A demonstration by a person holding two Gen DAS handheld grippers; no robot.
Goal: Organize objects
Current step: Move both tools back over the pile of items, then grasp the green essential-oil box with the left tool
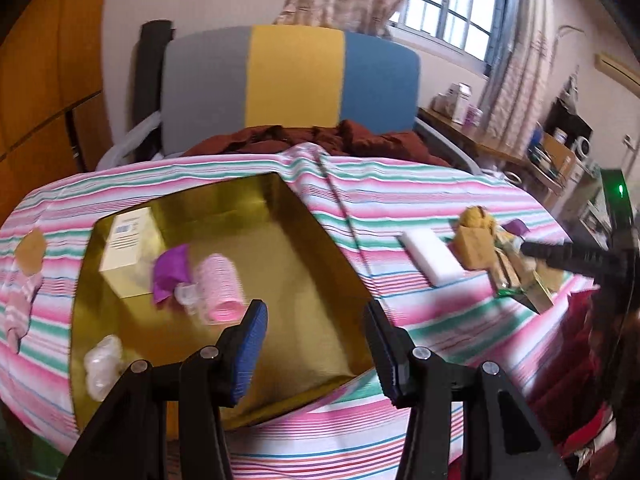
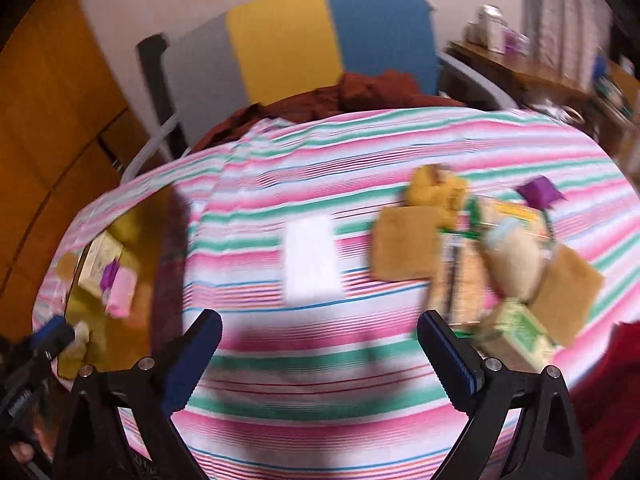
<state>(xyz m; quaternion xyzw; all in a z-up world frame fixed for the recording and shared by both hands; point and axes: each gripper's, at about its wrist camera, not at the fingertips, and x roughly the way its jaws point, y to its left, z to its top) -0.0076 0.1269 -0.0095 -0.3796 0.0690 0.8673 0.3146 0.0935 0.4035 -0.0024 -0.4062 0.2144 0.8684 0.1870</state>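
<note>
Black fingers with blue ribbed pads fill the bottom of each wrist view. Those of the left gripper (image 1: 316, 344) stand partly apart with nothing between them, hovering over the near edge of the shallow gold-lined cardboard tray (image 1: 320, 232). Those of the right gripper (image 2: 320, 356) are spread wide and empty above the pink, green and white striped cloth (image 2: 320, 380) covering the tabletop.

Inside the tray lie a cream rectangular carton with a printed label (image 1: 128, 248), a crumpled purple wrapper (image 1: 170, 272) just beside a pink ribbed hair roller (image 1: 220, 288), and a small clear plastic clip (image 1: 186, 296) between them. A lumpy clear plastic piece (image 1: 102, 364) sits at the tray's near left rim. Left of the tray, on the cloth, rest a brown hexagonal card (image 1: 30, 250) and a pink-and-white striped knitted piece (image 1: 18, 308).

Right of the tray, well apart from it, a white rectangular block (image 2: 310, 260) lies alone. Beyond it is a loose heap: a tan square card (image 2: 404, 244), a yellow plush toy (image 2: 432, 188), another purple wrapper (image 2: 540, 192), a pale rounded pouch (image 2: 516, 260), a green-printed box (image 2: 520, 336) and a second tan card (image 2: 568, 292). Motion blur hides finer detail there.

Behind the tabletop stands a chair with a grey, yellow and blue backrest (image 1: 292, 80), a rust-red cloth (image 1: 312, 140) bunched on its seat.
</note>
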